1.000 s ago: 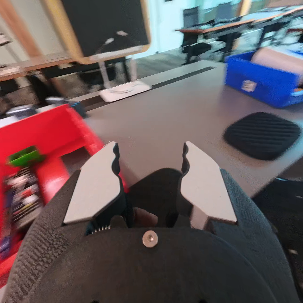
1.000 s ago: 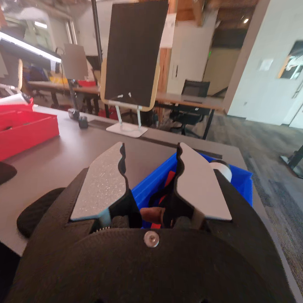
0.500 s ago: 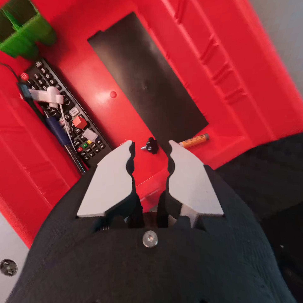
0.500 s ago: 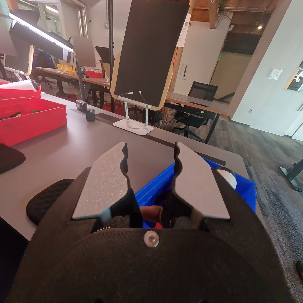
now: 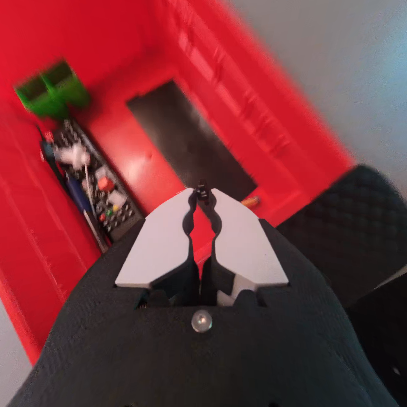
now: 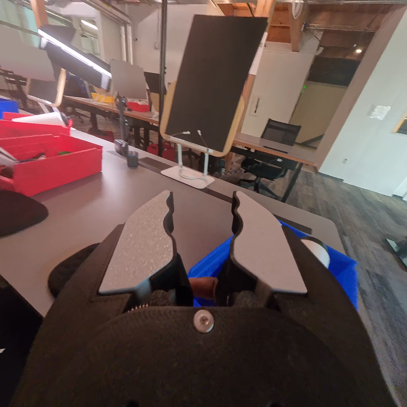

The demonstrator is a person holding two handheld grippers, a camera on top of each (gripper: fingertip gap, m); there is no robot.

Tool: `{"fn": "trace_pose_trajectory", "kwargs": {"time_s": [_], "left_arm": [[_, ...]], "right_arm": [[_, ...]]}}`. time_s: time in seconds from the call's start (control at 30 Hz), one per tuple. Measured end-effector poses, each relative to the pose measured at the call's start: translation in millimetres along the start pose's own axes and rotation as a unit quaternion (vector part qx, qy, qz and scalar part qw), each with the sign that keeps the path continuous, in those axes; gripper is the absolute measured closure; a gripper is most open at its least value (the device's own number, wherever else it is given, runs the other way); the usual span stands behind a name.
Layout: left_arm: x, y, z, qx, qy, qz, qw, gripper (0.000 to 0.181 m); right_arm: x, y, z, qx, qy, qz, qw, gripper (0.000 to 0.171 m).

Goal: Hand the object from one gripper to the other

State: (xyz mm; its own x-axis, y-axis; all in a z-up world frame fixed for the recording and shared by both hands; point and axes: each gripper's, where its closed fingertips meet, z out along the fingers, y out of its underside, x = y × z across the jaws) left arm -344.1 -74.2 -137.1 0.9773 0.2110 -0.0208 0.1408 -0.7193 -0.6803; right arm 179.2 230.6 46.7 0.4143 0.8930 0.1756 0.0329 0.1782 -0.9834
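Observation:
In the left wrist view my left gripper is shut on a small black knob, pinched at the fingertips above the floor of a red bin. The view is blurred. In the right wrist view my right gripper is open and empty, held above the grey table near a blue bin. The red bin also shows far left in the right wrist view.
In the red bin lie a black remote, a green holder, a black rectangular patch and a small orange tube. Black pads lie on the table. A framed black panel on a stand stands at the table's back.
My left gripper swung down into the red bin, closed from open onto the small black knob and has lifted it. My right gripper stayed open, shifting only slightly.

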Motion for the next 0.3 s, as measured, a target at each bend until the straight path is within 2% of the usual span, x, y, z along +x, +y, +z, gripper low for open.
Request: {"fn": "trace_pose_trajectory", "kwargs": {"time_s": [0.03,0.1,0.17,0.23,0.3], "left_arm": [[14.8,-18.3,-10.4,0.073,0.018,0.015,0.997,0.171],[64.9,-55.9,-42.8,0.240,0.108,0.029,0.964,0.171],[129.4,-76.3,-87.2,0.382,0.248,0.032,0.890,0.171],[185.0,-77.5,-125.8,0.455,0.388,0.009,0.802,0.172],[228.0,-71.9,-149.4,0.478,0.502,-0.025,0.720,0.172]], "right_arm": [[-7.8,-3.4,1.9,0.008,-0.015,0.002,1.000,0.122],[-29.9,-10.1,8.1,0.022,-0.057,0.002,0.998,0.124],[-62.4,-15.6,16.4,0.039,-0.117,-0.007,0.992,0.125],[-105.6,-20.3,24.0,0.065,-0.194,-0.023,0.978,0.126],[-156.7,-21.8,26.6,0.110,-0.281,-0.032,0.953,0.131]]}}
